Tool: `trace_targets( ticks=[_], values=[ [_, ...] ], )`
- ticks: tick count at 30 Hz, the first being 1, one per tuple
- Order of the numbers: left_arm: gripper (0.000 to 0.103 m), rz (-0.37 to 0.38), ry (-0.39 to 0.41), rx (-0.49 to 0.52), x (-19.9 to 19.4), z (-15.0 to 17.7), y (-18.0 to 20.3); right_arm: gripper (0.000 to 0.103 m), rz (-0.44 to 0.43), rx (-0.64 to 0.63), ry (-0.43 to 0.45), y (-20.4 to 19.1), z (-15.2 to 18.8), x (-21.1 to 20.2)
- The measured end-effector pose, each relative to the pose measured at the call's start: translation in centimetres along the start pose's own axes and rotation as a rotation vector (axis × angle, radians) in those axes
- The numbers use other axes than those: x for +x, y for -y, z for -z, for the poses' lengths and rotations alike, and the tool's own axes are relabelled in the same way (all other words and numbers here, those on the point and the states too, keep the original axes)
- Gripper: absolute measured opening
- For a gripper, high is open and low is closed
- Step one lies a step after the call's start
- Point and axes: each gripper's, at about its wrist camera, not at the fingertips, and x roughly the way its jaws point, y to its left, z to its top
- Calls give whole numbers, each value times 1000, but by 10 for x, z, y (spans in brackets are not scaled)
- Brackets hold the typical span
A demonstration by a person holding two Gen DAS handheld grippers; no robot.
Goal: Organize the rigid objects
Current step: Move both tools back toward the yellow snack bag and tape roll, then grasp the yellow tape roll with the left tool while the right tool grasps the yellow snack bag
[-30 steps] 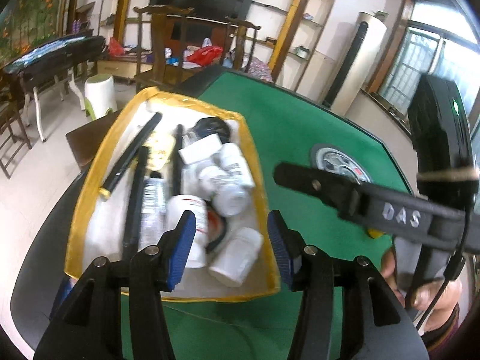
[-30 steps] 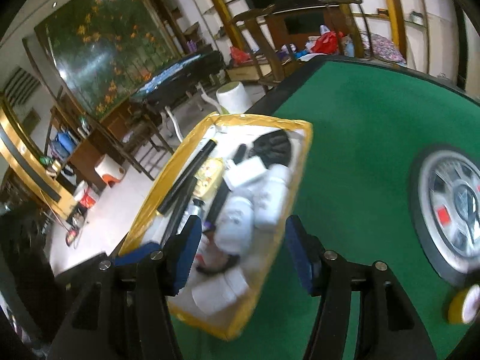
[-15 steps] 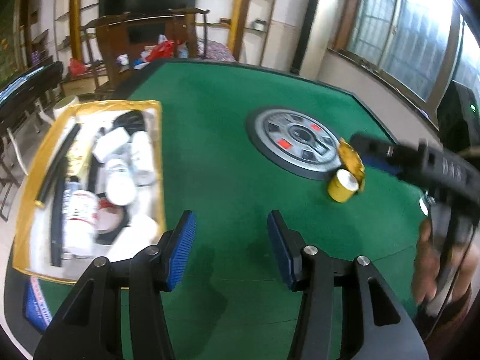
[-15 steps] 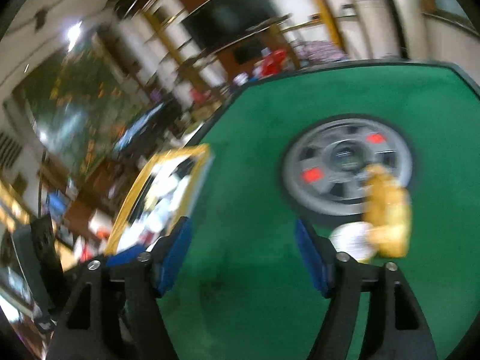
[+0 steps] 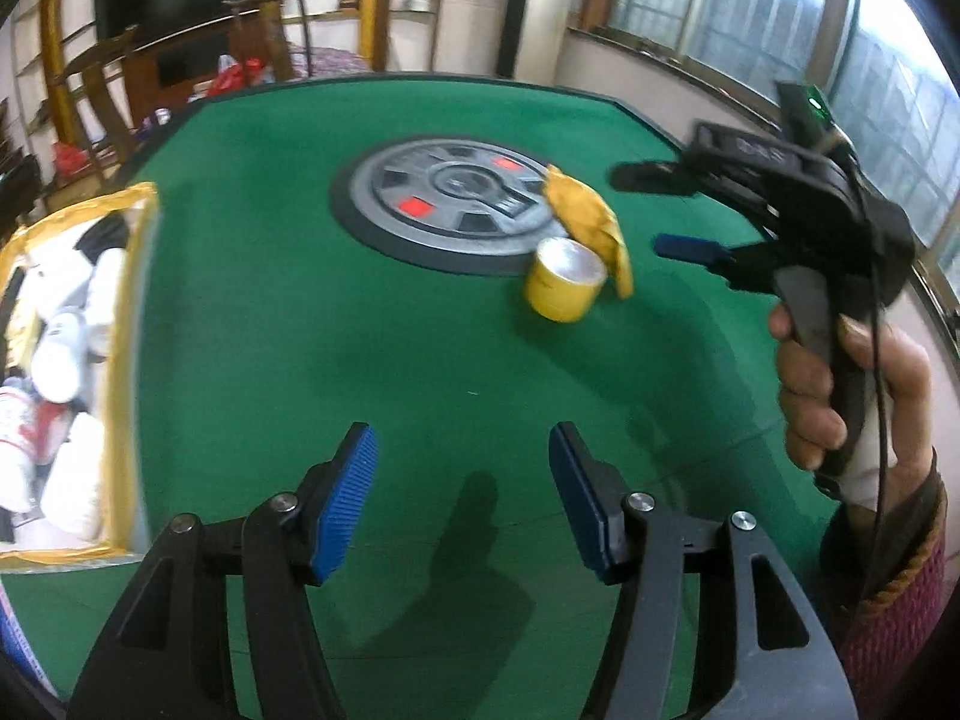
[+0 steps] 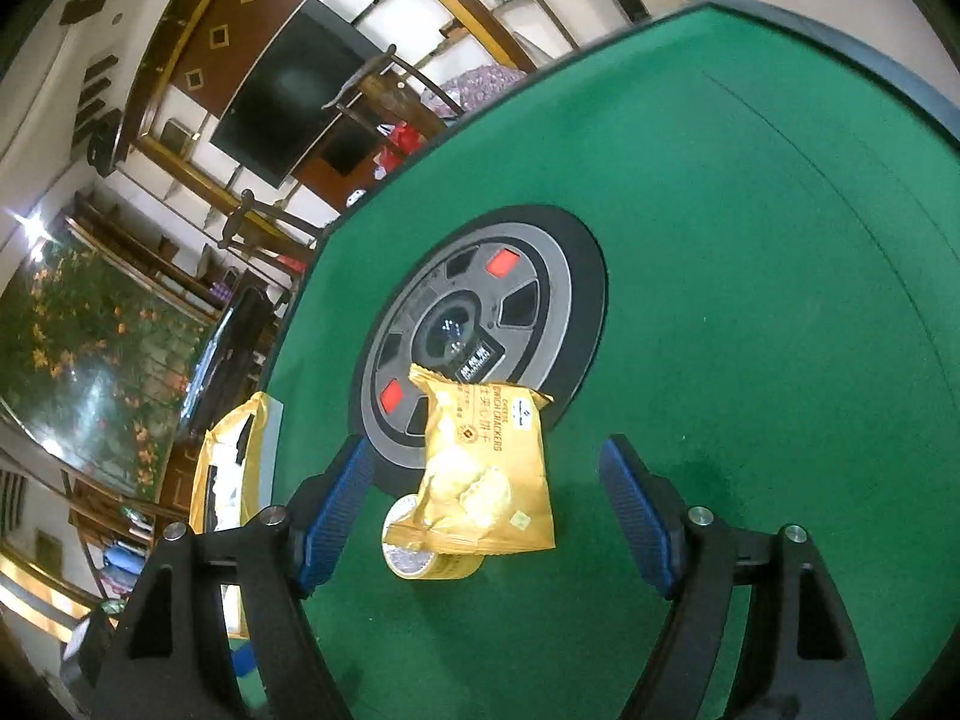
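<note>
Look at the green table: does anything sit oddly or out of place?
Yes. A yellow cracker packet leans on a yellow can beside the grey centre disc, apart from the items gathered in the yellow-rimmed tray.

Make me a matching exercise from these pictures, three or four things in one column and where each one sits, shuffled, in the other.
Things:
1. cracker packet
2. yellow tape roll
3. white bottles
4. left gripper

Places:
A. inside the yellow-rimmed tray
B. on the green felt beside the grey wheel disc
C. leaning on the tape roll
D. over bare felt, holding nothing

Pairs: 1-C, 2-B, 3-A, 4-D
</note>
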Motion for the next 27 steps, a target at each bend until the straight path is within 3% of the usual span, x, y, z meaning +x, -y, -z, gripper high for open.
trace_targets(
  ticks=[10,14,17,18,21,23,27],
  values=[
    [58,30,-19,12,3,4,2,73,-6,23,-53,1,-2,21],
    [58,30,-26,-5,6,4,-2,42,-6,9,-80,1,2,32],
    [58,32,-35,-7,10,2,-1,39,-3,-13,-39,2,3,16],
    [58,28,-40,-4,12,0,1,39,15,-26,-14,2,1,9],
    [58,14,-42,15,18,-12,9,39,204,-117,84,1,0,-18],
    [58,14,-30,27,20,-21,16,39,309,-150,99,8,4,-32],
    [58,29,-23,29,27,-38,27,38,387,-136,91,31,23,-51]
  ],
)
